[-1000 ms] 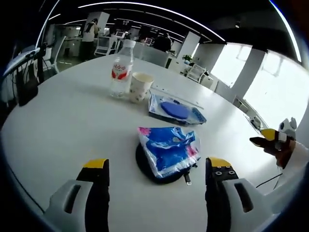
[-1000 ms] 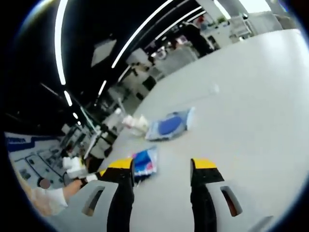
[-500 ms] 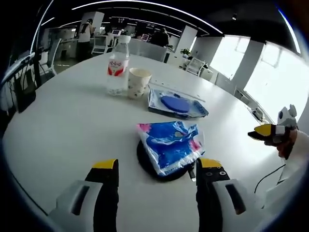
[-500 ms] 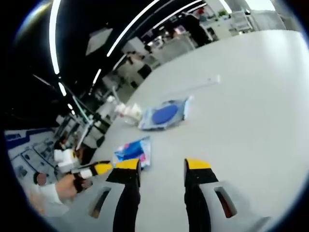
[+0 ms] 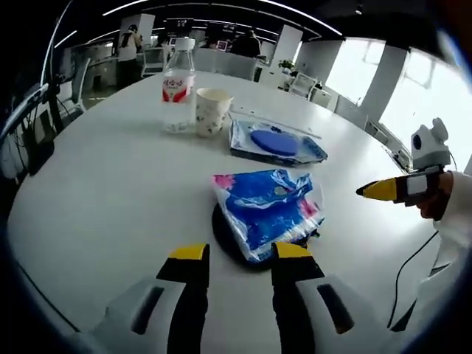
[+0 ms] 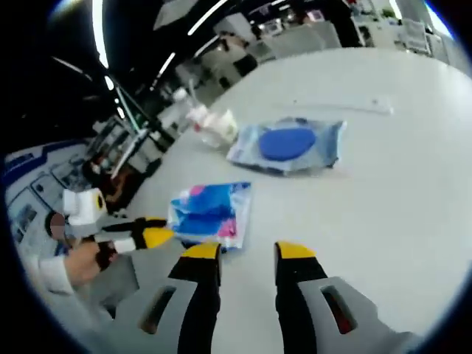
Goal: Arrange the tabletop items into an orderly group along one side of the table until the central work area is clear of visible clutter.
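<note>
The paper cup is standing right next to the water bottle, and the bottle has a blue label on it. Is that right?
Almost. The paper cup does stand right beside the water bottle, but the bottle's label is red and white, not blue. The left gripper view shows it at the far side of the white table.

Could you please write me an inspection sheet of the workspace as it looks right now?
Surface: round white table, mostly bare.
Job's things: water bottle and paper cup upright, side by side at the far edge; clear packet with a blue disc lying flat beside them; blue and pink plastic bag lying on a black round pad nearer the middle.
Clutter: a thin white strip beyond the clear packet.
Grippers: left gripper empty, jaws narrowly apart just short of the bag; right gripper empty, over bare table.
Cables: thin black cable at the table's edge.
Surroundings: open office, people in the background.
</note>
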Motion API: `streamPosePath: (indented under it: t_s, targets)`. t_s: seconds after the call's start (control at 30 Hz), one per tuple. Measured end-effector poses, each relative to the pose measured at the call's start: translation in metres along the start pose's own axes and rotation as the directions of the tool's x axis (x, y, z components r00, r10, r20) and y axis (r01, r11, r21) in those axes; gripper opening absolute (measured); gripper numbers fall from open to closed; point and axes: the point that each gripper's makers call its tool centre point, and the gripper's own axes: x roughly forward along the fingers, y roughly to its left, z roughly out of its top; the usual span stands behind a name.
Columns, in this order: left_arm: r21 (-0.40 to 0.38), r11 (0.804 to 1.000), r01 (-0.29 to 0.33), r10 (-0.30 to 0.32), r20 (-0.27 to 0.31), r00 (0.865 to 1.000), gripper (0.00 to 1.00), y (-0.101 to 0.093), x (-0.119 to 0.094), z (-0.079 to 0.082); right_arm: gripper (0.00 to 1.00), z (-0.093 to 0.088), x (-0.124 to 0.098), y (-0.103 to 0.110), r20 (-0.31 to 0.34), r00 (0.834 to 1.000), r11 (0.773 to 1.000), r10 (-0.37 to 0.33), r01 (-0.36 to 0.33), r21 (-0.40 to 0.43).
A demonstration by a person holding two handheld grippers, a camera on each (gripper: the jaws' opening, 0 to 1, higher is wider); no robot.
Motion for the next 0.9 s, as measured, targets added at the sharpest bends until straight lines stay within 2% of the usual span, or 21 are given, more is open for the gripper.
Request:
streamPosePath:
  t_s: [0.13,0.3,0.53,0.63,0.7,0.73,0.77,0.83,0.9]
  targets:
    - [-0.028,1.0,0.004,-0.004,-0.004,1.0,0.2,0.002,-0.001,0.0,0.26,0.001,0.02,0.01,-0.035,0.999,0.999,0.022,-0.024,-0.049]
    - [-0.029,0.999,0.02,-0.021,-0.036,0.999,0.12,-0.001,0.003,-0.009,0.24,-0.011,0.038,0.003,-0.107,0.994,0.996,-0.012,0.003,-0.088]
    - [-0.036,0.998,0.042,-0.044,-0.045,0.998,0.04,0.001,0.006,-0.011,0.2,-0.005,0.044,0.01,-0.072,0.997,0.999,0.026,-0.03,-0.045]
    - [-0.04,0.998,0.043,-0.045,-0.044,0.998,0.03,0.002,0.008,-0.009,0.14,-0.002,0.046,0.015,-0.071,0.997,0.998,0.041,-0.044,-0.04]
    - [-0.039,0.998,0.041,-0.043,-0.047,0.998,0.0,0.001,0.009,-0.009,0.09,-0.004,0.049,0.021,-0.093,0.994,0.997,0.065,-0.068,-0.03]
    - [-0.037,0.999,0.037,-0.039,-0.052,0.998,0.0,0.001,0.009,-0.009,0.08,-0.005,0.049,0.021,-0.093,0.994,0.997,0.059,-0.062,-0.034]
    - [-0.039,0.999,0.035,-0.037,-0.052,0.998,0.0,0.002,0.008,-0.009,0.0,-0.006,0.048,0.019,-0.095,0.995,0.998,0.043,-0.048,-0.048]
    - [-0.054,0.998,0.025,-0.028,-0.047,0.999,0.0,0.004,0.006,-0.008,0.0,-0.009,0.045,0.016,-0.113,0.993,0.997,0.031,-0.039,-0.064]
    - [-0.095,0.995,0.029,-0.032,-0.028,0.999,0.0,0.005,0.002,-0.003,0.0,-0.01,0.04,0.015,-0.106,0.994,0.996,0.026,-0.035,-0.083]
